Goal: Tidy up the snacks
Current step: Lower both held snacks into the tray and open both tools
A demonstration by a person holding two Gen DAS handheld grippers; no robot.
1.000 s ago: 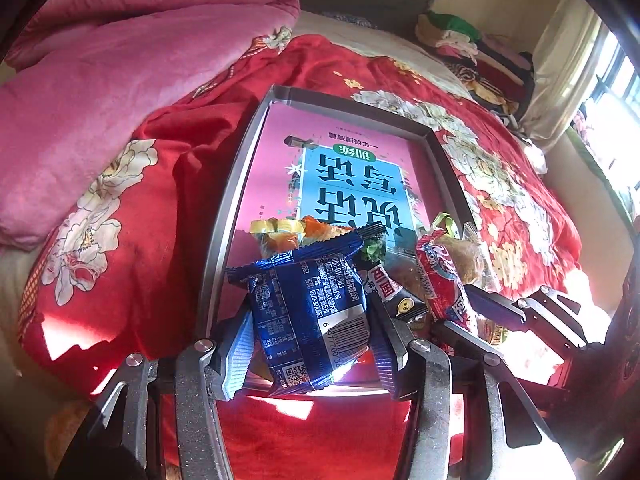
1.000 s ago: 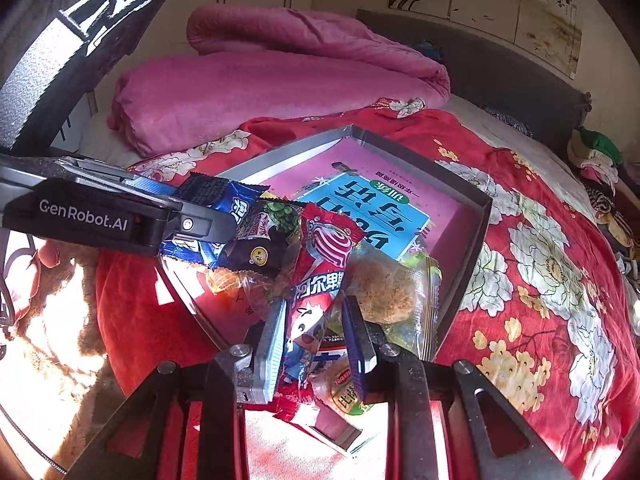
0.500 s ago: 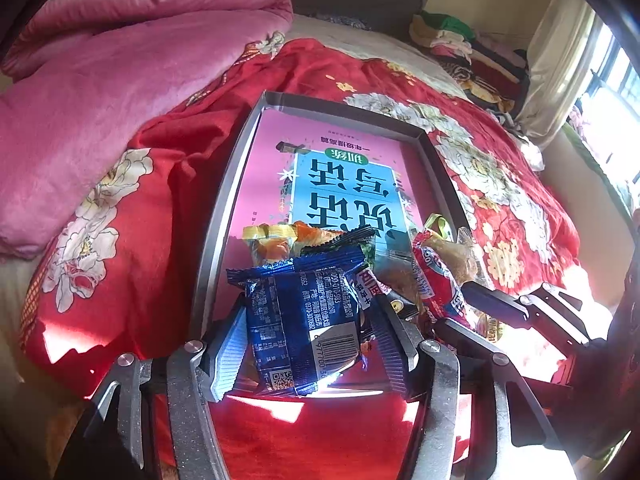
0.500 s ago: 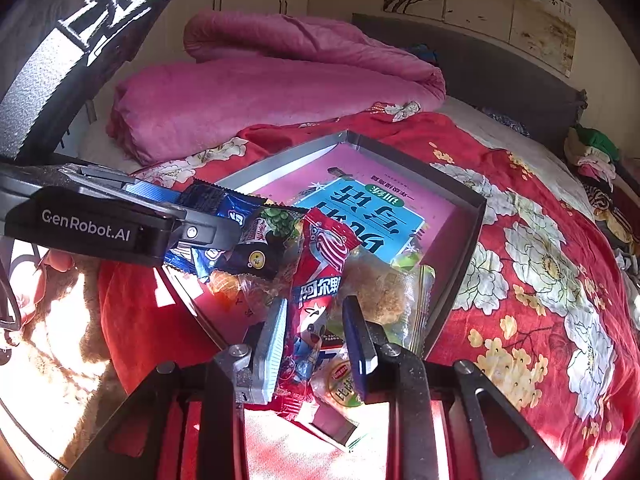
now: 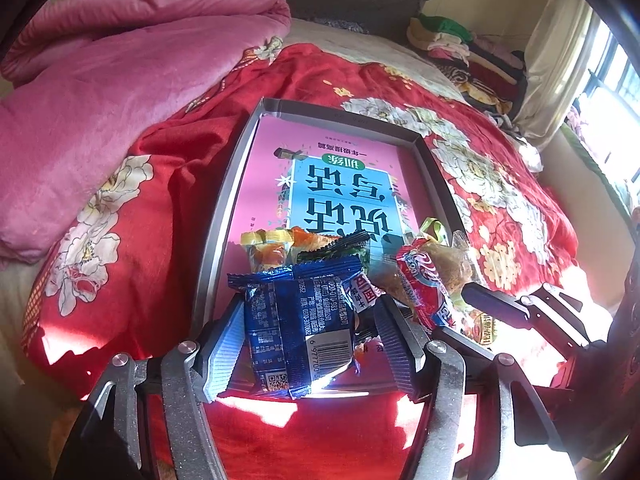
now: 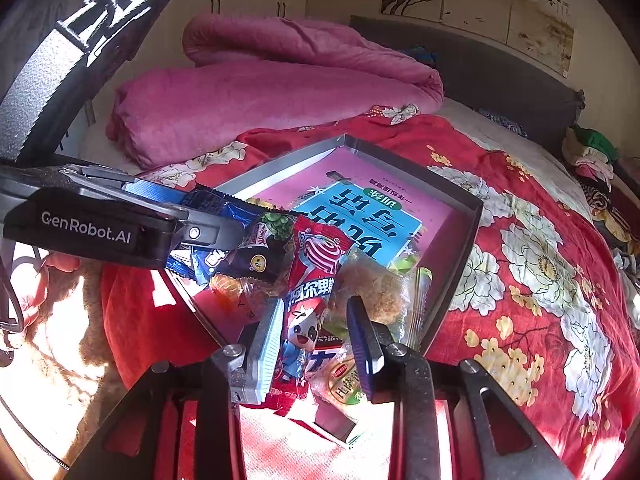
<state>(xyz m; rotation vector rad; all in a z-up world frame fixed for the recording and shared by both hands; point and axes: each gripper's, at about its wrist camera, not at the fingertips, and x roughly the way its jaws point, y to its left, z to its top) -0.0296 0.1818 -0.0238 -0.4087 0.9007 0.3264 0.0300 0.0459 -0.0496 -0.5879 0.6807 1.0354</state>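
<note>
The red flowered bed cover (image 5: pixel 132 240) carries the grey tray (image 5: pixel 224 200), and a pink and blue book (image 5: pixel 340 184) lies flat in the tray. All the snacks sit heaped at the tray's near end.

Over the last second almost nothing has moved. Your left gripper (image 5: pixel 308 304) has only drawn back a touch from the tray. Its fingers pinch the blue packet (image 5: pixel 296 328), held upright just above the tray's near edge.

Your right gripper (image 6: pixel 314 304) keeps the same stance over the tray's near corner. Its fingers are closed on the red packet (image 6: pixel 316 252), which stands between them.

Both holds look settled, so you can likely carry each packet out of the heap. The clear packet with the crumbly cake (image 6: pixel 372 288) leans against the red one and may drag along with it.
</note>
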